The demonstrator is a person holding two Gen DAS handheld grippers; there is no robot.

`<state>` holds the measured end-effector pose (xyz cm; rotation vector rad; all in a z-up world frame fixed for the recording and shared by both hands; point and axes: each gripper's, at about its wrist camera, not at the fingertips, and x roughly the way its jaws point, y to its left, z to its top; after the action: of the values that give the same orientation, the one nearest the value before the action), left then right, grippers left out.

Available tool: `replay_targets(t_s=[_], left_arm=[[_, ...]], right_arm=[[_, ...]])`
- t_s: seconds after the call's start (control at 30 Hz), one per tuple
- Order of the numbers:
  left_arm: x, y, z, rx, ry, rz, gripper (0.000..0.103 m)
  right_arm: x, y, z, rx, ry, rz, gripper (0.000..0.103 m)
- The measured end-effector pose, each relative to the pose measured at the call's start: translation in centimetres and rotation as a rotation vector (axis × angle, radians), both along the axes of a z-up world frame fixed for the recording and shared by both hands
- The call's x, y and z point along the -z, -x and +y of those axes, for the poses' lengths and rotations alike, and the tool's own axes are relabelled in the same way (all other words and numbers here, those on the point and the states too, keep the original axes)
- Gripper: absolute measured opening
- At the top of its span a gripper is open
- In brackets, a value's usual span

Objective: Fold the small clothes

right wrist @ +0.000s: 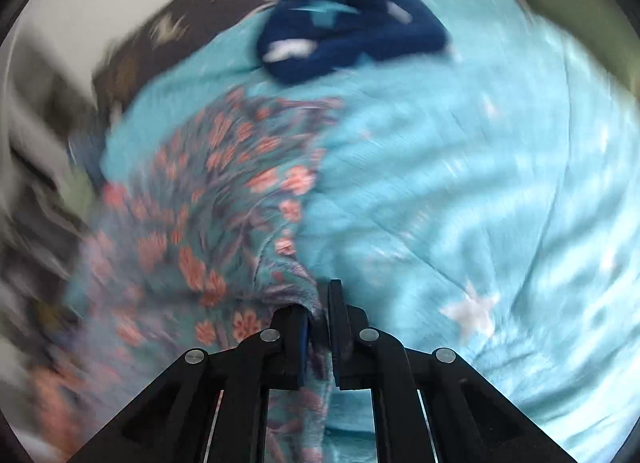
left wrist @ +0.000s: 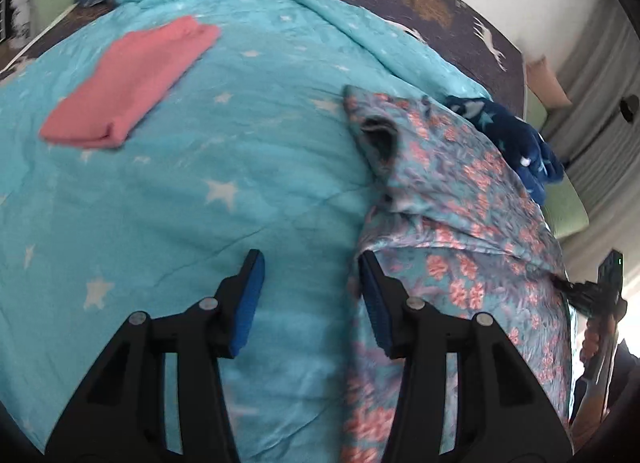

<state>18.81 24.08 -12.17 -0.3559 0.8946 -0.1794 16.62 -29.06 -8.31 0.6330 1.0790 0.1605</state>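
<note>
- The right gripper point(right wrist: 318, 319) was clenched on a bunched edge of the floral garment point(right wrist: 192, 223), the cloth pinched between its fingers point(right wrist: 298, 343) on a bed spread with a turquoise star-print quilt point(right wrist: 460, 191).
- The left gripper point(left wrist: 310, 299) stood released, nothing between its fingers point(left wrist: 250, 295); one finger sat at the floral garment's near edge, the other over bare quilt beside it. Whether that finger touched the cloth could not be told.
- The floral garment point(left wrist: 460, 223) lay crumpled and unfolded, with a dark navy garment point(left wrist: 516, 139) just beyond it.
- A pink garment point(left wrist: 132, 79), already folded, rested well apart from the floral garment, across the quilt.
- The right-wrist view was blurred, so the depth of the pinch was unclear.
- Judged from this, the step in hand was spreading the floral garment flat: the left gripper would do well to take the opposite edge, a single layer only, so that both could draw the cloth taut and level before any fold.
</note>
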Motion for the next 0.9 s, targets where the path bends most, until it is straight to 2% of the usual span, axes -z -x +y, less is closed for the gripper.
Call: replay_targets(t_s=[0.07, 0.1, 0.23, 0.4, 0.53, 0.6, 0.73, 0.9], left_arm=[[-0.1, 0.9, 0.1, -0.006, -0.006, -0.002, 0.051], [-0.2, 1.3, 0.1, -0.003, -0.006, -0.002, 0.051], [-0.8, 3.1, -0.1, 0.051, 0.047, -0.005, 0.051], [-1.2, 6.7, -0.8, 0.156, 0.09, 0.013, 0.052], [-0.5, 9.3, -1.5, 0.202, 0.07, 0.042, 0.052], [-0.7, 11.0, -1.6, 0.213, 0.049, 0.03, 0.052], [-1.1, 13.6, -0.9, 0.213, 0.056, 0.049, 0.052], [-1.5, 17.0, -0.7, 0.248, 0.125, 0.051, 0.052]], right_arm=[[-0.1, 0.8, -0.3, 0.009, -0.025, -0.015, 0.008], [-0.4, 1.2, -0.3, 0.012, -0.019, -0.021, 0.013], [-1.7, 3.1, -0.4, 0.048, -0.002, -0.019, 0.02], [-3.1, 5.9, 0.7, -0.002, 0.016, -0.043, 0.029], [-3.2, 8.7, 1.2, -0.029, 0.009, -0.048, 0.037], [-2.9, 9.6, 1.7, -0.036, 0.013, -0.034, 0.038], [-2.5, 12.0, 2.3, -0.05, 0.051, 0.007, 0.038], [-3.2, 15.7, 2.6, -0.062, 0.084, 0.0, 0.044]])
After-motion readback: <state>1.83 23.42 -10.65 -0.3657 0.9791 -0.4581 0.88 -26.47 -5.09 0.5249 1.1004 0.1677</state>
